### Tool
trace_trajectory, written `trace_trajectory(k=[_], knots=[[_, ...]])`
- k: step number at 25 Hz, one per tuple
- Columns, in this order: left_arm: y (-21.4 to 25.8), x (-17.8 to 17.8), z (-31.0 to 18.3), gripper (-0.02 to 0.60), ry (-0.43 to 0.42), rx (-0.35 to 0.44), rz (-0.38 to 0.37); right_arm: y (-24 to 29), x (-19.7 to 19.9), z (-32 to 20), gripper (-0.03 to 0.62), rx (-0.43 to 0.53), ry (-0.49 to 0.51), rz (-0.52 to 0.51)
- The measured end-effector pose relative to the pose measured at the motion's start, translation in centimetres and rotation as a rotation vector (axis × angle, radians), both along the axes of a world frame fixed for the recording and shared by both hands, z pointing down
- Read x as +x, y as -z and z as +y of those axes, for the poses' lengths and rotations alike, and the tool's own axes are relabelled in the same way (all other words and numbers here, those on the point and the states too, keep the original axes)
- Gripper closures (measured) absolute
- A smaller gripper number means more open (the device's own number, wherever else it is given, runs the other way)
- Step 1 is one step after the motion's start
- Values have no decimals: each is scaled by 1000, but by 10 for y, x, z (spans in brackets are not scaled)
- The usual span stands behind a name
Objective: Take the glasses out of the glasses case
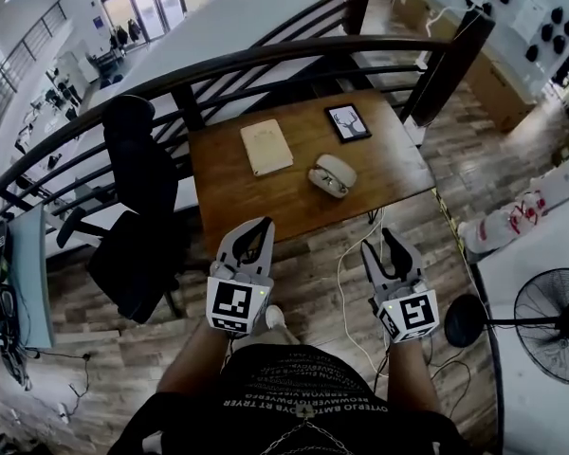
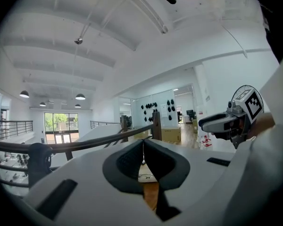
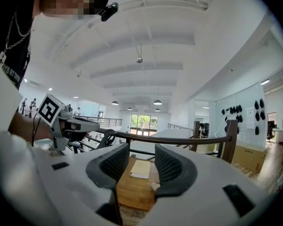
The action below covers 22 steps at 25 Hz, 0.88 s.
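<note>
A pale grey glasses case [image 1: 333, 174] lies open on the wooden table [image 1: 266, 197], right of centre, with something dark inside; I cannot make out the glasses clearly. Both grippers hang short of the table's near edge, above the floor and apart from the case. My left gripper [image 1: 256, 227] has its pads meeting at the tips [image 2: 142, 143], with nothing held. My right gripper [image 1: 381, 243] stands open [image 3: 141, 160]; between its pads I see the table and a corner of the case [image 3: 154, 186].
A beige book [image 1: 266, 147] and a small framed picture [image 1: 348, 121] lie on the table behind the case. A black office chair [image 1: 137, 207] stands at the left, a dark railing [image 1: 294, 55] behind, a floor fan [image 1: 555, 325] at the right, a white cable [image 1: 346, 282] on the floor.
</note>
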<state>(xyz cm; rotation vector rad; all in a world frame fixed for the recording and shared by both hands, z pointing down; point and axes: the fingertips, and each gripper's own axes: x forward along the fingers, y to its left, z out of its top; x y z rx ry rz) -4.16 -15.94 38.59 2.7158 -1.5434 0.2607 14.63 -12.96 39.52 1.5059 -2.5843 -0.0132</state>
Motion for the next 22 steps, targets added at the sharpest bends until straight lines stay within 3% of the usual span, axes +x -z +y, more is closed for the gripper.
trace_trajectory(k=[13, 22], knots=[[5, -15, -57, 552, -70, 19, 12, 9, -22, -44, 433, 16, -49, 16], [2, -11, -68, 552, -105, 10, 15, 6, -14, -51, 433, 11, -100, 2]])
